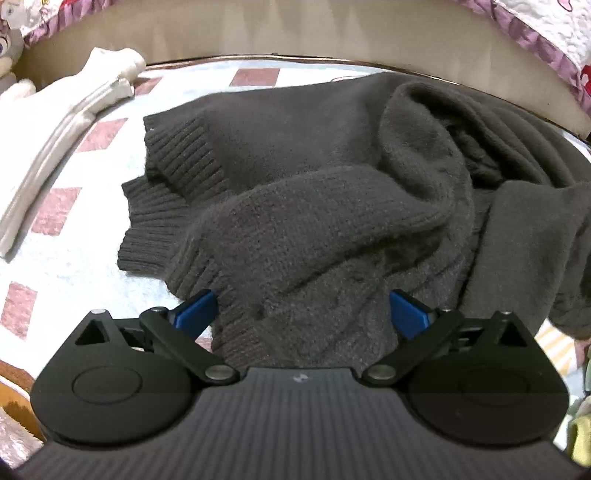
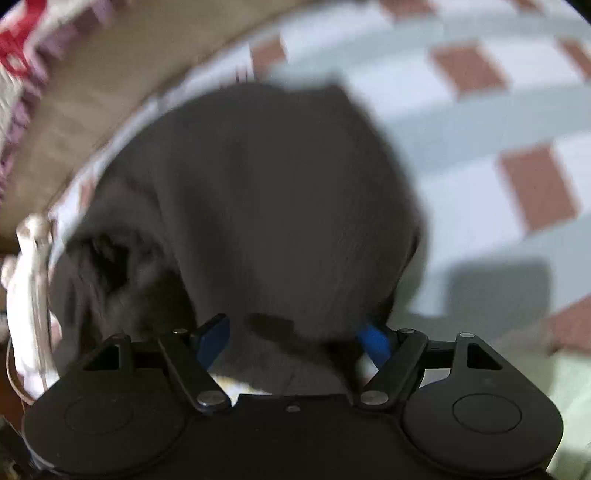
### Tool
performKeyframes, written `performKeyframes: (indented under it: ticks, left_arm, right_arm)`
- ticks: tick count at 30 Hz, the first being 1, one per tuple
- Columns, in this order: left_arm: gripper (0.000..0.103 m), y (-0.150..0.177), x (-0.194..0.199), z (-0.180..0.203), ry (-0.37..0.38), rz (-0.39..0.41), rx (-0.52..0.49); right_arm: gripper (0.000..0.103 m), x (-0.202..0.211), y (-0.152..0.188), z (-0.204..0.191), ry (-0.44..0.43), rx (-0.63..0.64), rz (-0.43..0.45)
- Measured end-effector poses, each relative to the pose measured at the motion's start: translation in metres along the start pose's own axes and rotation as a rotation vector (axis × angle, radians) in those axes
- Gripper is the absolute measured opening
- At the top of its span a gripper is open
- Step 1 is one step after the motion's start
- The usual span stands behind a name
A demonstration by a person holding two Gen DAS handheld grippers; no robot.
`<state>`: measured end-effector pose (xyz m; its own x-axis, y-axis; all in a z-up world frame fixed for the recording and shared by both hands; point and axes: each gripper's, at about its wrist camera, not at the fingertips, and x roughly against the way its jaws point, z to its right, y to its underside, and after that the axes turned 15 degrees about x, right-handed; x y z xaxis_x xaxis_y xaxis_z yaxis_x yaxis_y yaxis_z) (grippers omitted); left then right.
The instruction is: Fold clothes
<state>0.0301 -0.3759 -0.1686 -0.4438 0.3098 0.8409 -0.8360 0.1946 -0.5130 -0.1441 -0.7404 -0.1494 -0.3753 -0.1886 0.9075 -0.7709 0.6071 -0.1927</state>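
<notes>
Your left gripper [image 1: 301,314] points down at a dark grey knit sweater [image 1: 314,192] that lies crumpled on a checked bedspread [image 1: 70,258] of pale blue, white and dusty red squares. Its jaws stand spread wide; the blue pads [image 1: 195,312] sit on either side of a bunched fold of ribbed hem, and the knit lies between them without being pinched. One ribbed cuff [image 1: 147,236] sticks out toward the left of that view, and a sleeve folds over the body of the sweater.

A cream zip-up garment [image 1: 62,122] lies apart from the sweater, near the bed's upper left edge. A beige padded headboard [image 1: 295,33] curves behind.

Your right gripper [image 2: 295,341] view is blurred. Its jaws are also spread, with the dark sweater [image 2: 258,206] mounded in front and between the blue pads [image 2: 375,341]. You cannot tell whether the right pads touch the cloth. Checked bedspread [image 2: 498,122] fills the right side of that view.
</notes>
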Motion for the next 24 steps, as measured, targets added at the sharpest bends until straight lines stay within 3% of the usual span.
performKeyframes:
  ticks: [1, 3, 5, 7, 9, 11, 14, 15, 17, 24]
  left_arm:
    - [0.093, 0.0, 0.002, 0.001, -0.008, 0.013, -0.008]
    - [0.047, 0.0, 0.007, 0.006, -0.01, 0.039, -0.043]
    - [0.027, 0.003, 0.01, 0.012, -0.029, 0.071, -0.062]
    - [0.016, 0.004, 0.018, 0.013, -0.055, 0.123, -0.057]
    - [0.012, 0.003, 0.029, 0.014, -0.101, 0.196, -0.064]
    - [0.012, 0.0, 0.048, 0.013, -0.176, 0.323, -0.103]
    - [0.012, -0.007, 0.071, 0.002, -0.268, 0.472, -0.123]
    - [0.012, -0.008, 0.076, -0.004, -0.265, 0.495, -0.104]
    - [0.012, -0.011, 0.086, -0.017, -0.251, 0.528, -0.063]
    - [0.012, -0.017, 0.109, -0.029, -0.225, 0.613, -0.007]
  right_arm:
    - [0.08, -0.01, 0.004, -0.002, 0.002, -0.001, -0.024]
    - [0.08, -0.02, 0.005, -0.009, 0.044, 0.027, -0.053]
    - [0.082, -0.024, 0.002, -0.01, 0.072, 0.034, -0.045]
    - [0.078, -0.022, 0.002, -0.014, 0.072, 0.057, -0.016]
    - [0.029, -0.016, 0.003, -0.019, 0.076, 0.093, 0.023]
    - [0.028, 0.001, 0.007, -0.03, 0.11, 0.154, 0.095]
    - [0.021, 0.042, 0.016, -0.057, 0.226, 0.294, 0.281]
    - [0.015, 0.055, 0.017, -0.065, 0.277, 0.339, 0.348]
    - [0.012, 0.077, 0.019, -0.073, 0.364, 0.395, 0.461]
    - [0.012, 0.089, 0.018, -0.042, 0.393, 0.308, 0.555]
